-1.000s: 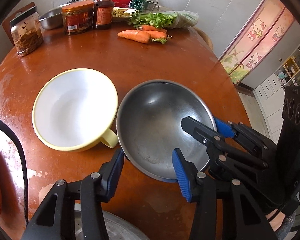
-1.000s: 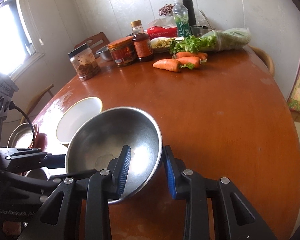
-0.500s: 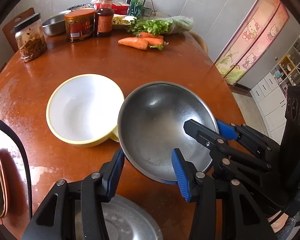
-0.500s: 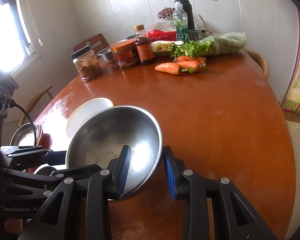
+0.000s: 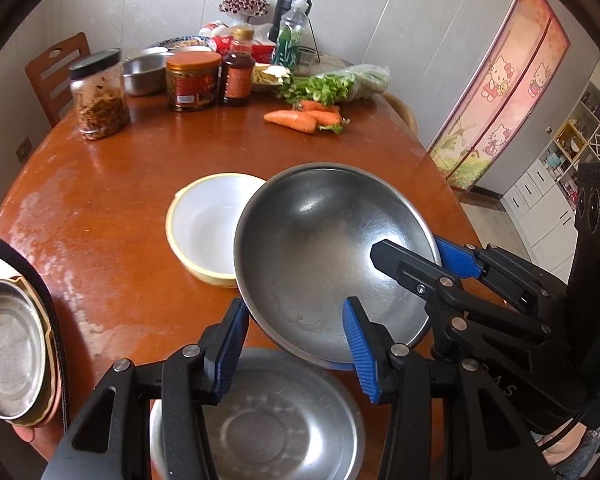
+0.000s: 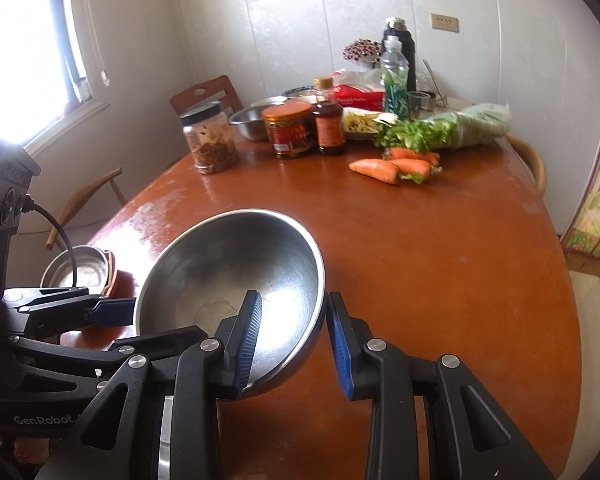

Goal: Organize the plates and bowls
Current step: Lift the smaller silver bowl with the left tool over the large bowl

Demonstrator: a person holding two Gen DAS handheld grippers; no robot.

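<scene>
While gripped at both rims, steel bowl [image 5: 324,248] aloft.

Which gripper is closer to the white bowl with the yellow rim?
Left. The left gripper grips the steel bowl's rim beside the white bowl; the right gripper holds the opposite rim, farther away.

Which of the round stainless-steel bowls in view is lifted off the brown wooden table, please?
The large steel bowl, tilted and clamped at its rim by both grippers. The flat-bottomed steel bowl below it and the small steel bowl beside the jars rest on surfaces.

Brushed, scuffed metal bowl [image 5: 324,256]; glossy white-glazed bowl [image 5: 208,226]; shiny, worn varnished wooden table [image 5: 112,184].
</scene>
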